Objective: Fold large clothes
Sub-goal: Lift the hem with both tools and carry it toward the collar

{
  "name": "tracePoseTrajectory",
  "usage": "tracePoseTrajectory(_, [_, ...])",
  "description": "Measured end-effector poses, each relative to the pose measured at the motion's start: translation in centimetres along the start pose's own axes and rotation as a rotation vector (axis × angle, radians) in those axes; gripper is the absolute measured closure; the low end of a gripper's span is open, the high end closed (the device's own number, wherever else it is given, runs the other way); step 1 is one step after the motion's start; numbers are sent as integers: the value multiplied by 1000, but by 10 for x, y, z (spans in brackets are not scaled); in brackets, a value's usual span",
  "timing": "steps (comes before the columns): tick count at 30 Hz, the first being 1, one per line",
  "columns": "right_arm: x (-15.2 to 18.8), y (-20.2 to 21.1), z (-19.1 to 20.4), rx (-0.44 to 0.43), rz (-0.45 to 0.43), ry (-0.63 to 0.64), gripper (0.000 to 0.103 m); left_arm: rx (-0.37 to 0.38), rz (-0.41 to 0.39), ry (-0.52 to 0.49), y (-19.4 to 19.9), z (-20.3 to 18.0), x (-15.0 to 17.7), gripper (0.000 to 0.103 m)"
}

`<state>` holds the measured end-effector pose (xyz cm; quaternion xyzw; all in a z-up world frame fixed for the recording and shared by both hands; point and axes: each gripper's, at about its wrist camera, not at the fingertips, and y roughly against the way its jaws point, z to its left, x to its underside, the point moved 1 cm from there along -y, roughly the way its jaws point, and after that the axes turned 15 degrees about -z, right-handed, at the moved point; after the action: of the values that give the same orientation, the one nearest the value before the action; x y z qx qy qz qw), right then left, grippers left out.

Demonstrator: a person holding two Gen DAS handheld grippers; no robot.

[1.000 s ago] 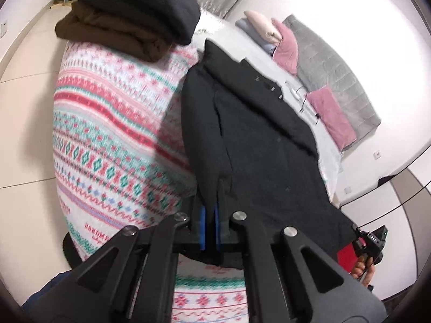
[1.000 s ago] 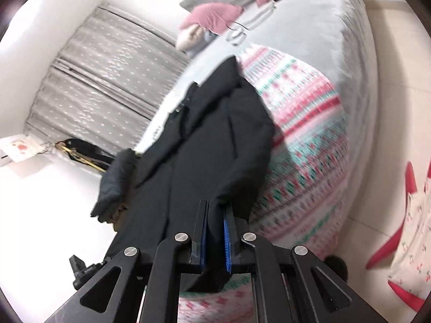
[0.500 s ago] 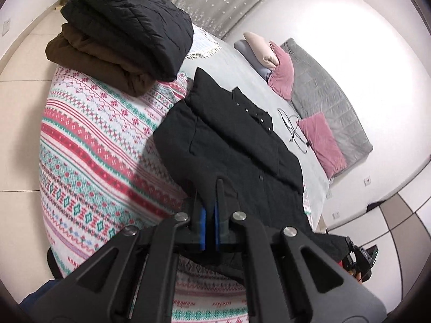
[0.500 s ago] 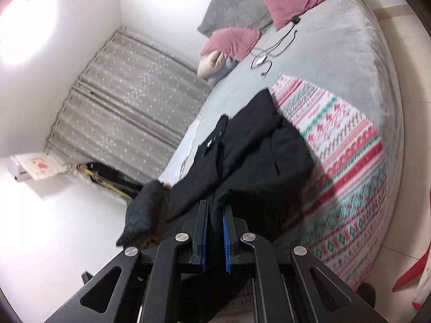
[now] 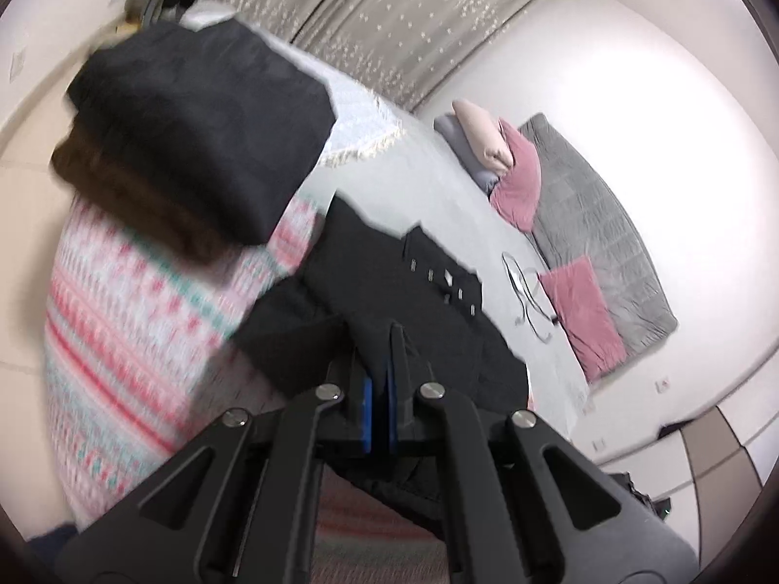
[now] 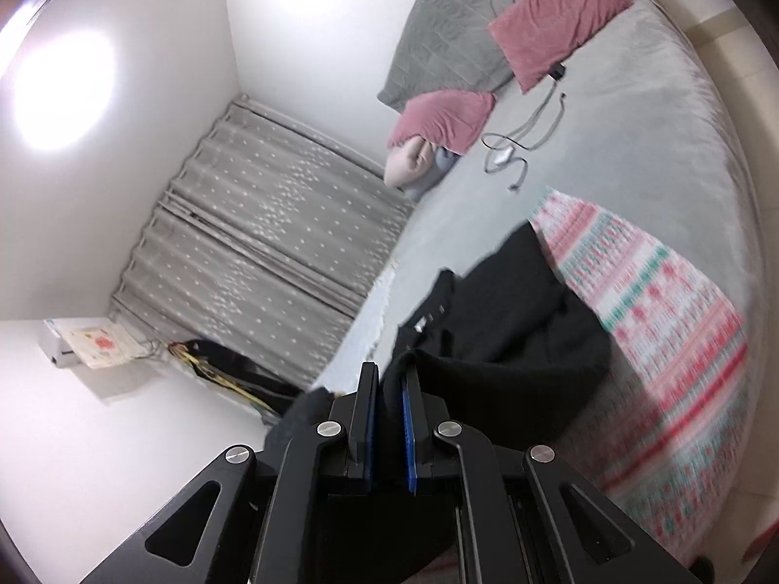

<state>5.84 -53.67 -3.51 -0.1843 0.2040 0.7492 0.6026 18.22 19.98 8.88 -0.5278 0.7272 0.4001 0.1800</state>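
Note:
A long black coat (image 5: pixel 389 287) lies on the bed over a patterned red, green and white blanket (image 5: pixel 136 321), collar end toward the pillows. My left gripper (image 5: pixel 380 370) is shut on the coat's lower hem and holds it raised above the coat's body. My right gripper (image 6: pixel 387 389) is shut on the other hem corner of the coat (image 6: pixel 511 336), also lifted. The coat's lower half bends up and over its upper half. The view is motion-blurred.
A stack of folded clothes, black (image 5: pixel 204 117) over brown (image 5: pixel 131 199), sits on the blanket at the left. Pink pillows (image 5: pixel 579 311), a grey quilt (image 5: pixel 599 238) and a cable (image 5: pixel 526 292) lie at the head of the grey bed (image 6: pixel 633 112). Curtains (image 6: pixel 263 228) hang behind.
Both grippers have lifted the coat's hem and carried it forward toward the collar, so the coat doubles over itself. The folded stack and pillows now look nearer.

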Motion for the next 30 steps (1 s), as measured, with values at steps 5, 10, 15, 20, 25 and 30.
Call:
tracePoseTrajectory(5, [-43, -72, 9, 6, -46, 21, 95, -54, -64, -45, -65, -50, -42, 98])
tracePoseTrajectory(10, [-87, -190, 13, 68, -47, 41, 95, -179, -122, -122, -170, -82, -80, 98])
tracePoseTrajectory(15, [-114, -316, 7, 179, -54, 133, 95, -299, -144, -208, -291, -94, -93, 97])
tracePoseTrajectory(20, [-110, -437, -51, 363, 3, 124, 95, -428, -52, -357, -415, -92, -68, 97])
tracePoseTrajectory(25, [-60, -514, -134, 564, 71, 142, 95, -506, 88, -416, -493, -53, -26, 92])
tracePoseTrajectory(30, [-34, -521, -175, 620, 66, 147, 95, -464, 194, -422, -513, -17, -11, 92])
